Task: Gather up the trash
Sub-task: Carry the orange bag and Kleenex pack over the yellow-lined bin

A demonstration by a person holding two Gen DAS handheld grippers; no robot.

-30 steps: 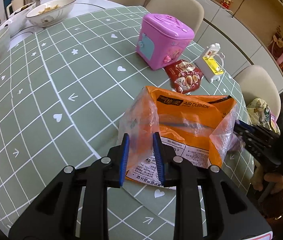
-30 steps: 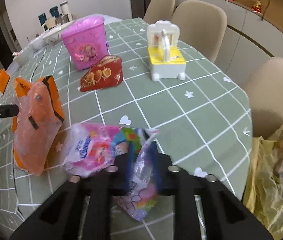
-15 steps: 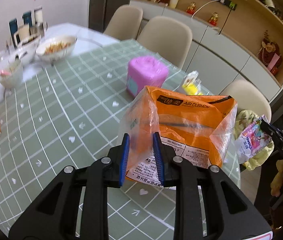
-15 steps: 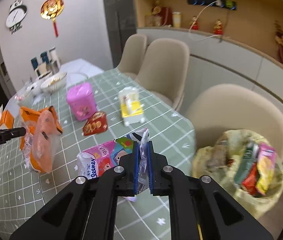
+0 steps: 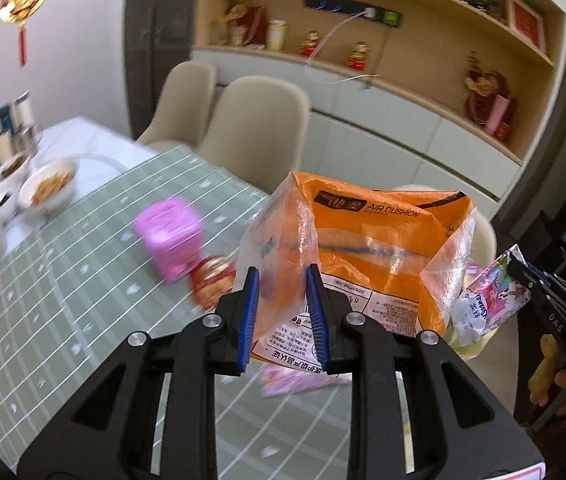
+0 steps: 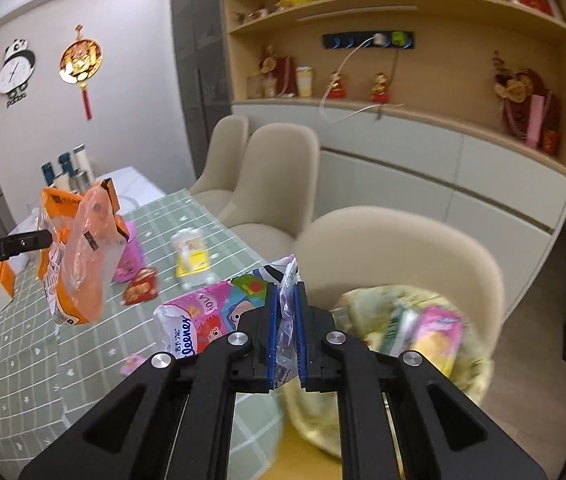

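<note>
- Left gripper of mine pinches the clear plastic edge of the orange air-cushion bag, blue pads pressed in from both sides with a bunch of film between them.
- That bag hangs in the air above the tabletop, printed face toward my camera, long axis roughly level, top edge up; from the right wrist view it shows edge-on and hangs downward.
- Right gripper is clamped tight on the torn plastic edge of the pink tissue packet, which sticks out to the left of the fingers, long axis roughly level.
- Both grippers are raised well off the tabletop, the left one level with the bag, the right one off the table's edge, near the yellow trash bag sitting by the beige chair.
- My right hand shows only partly at the frame edge.
- Pink box, red snack wrapper and trash bag contents are motion-blurred; I cannot read what is inside.
</note>
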